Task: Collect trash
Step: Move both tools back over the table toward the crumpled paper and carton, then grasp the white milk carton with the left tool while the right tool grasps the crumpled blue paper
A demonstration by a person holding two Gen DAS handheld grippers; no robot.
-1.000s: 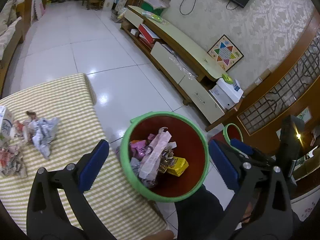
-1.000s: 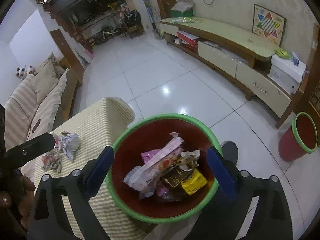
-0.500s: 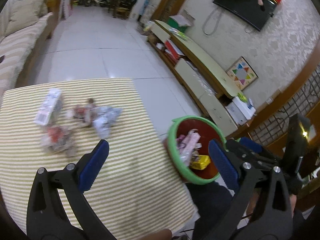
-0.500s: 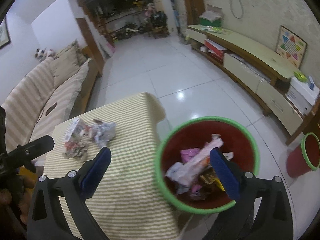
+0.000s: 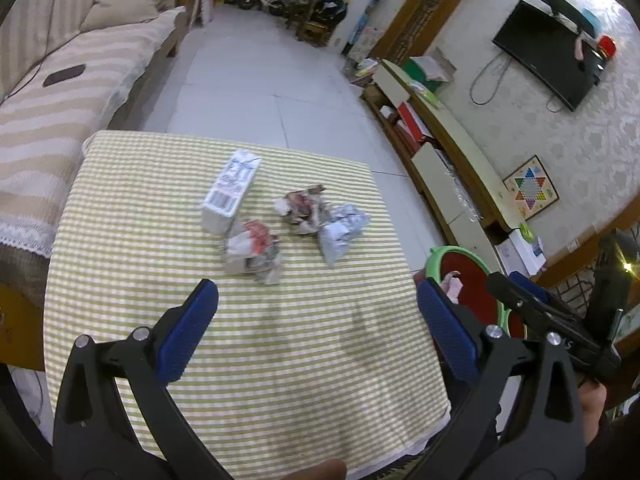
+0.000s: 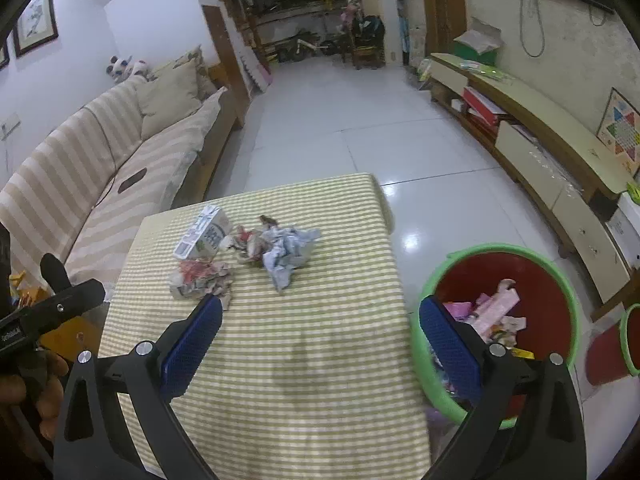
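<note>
Living room, seen from two handheld grippers above a low table (image 5: 120, 320) with a green-and-cream striped cloth.

Left gripper (image 5: 318, 312): blue-padded fingers spread wide, nothing between them, held over the near half of the table. Right gripper (image 6: 320, 330): fingers likewise spread wide and empty, left finger over the cloth, right finger in front of the bin's near rim.

Trash in a loose cluster at the table's middle: a white carton (image 5: 229, 193) lying on its side, farthest left; a crumpled red-and-white wrapper (image 5: 252, 254) touching its near end; a brownish crumpled wad (image 5: 301, 207) just right of the carton; a crumpled pale blue-grey paper (image 5: 340, 232) touching that wad on the right.

Bin (image 6: 560, 300), red with a green rim, just off the table's right edge, lower than the tabletop. Inside: pink packaging and other wrappers.

Around: striped sofa (image 6: 80, 176) at left, white tiled floor (image 6: 360, 120) beyond, long low cabinet (image 6: 540, 128) along the right wall. Second red bin (image 6: 630, 340) partly visible at far right.
</note>
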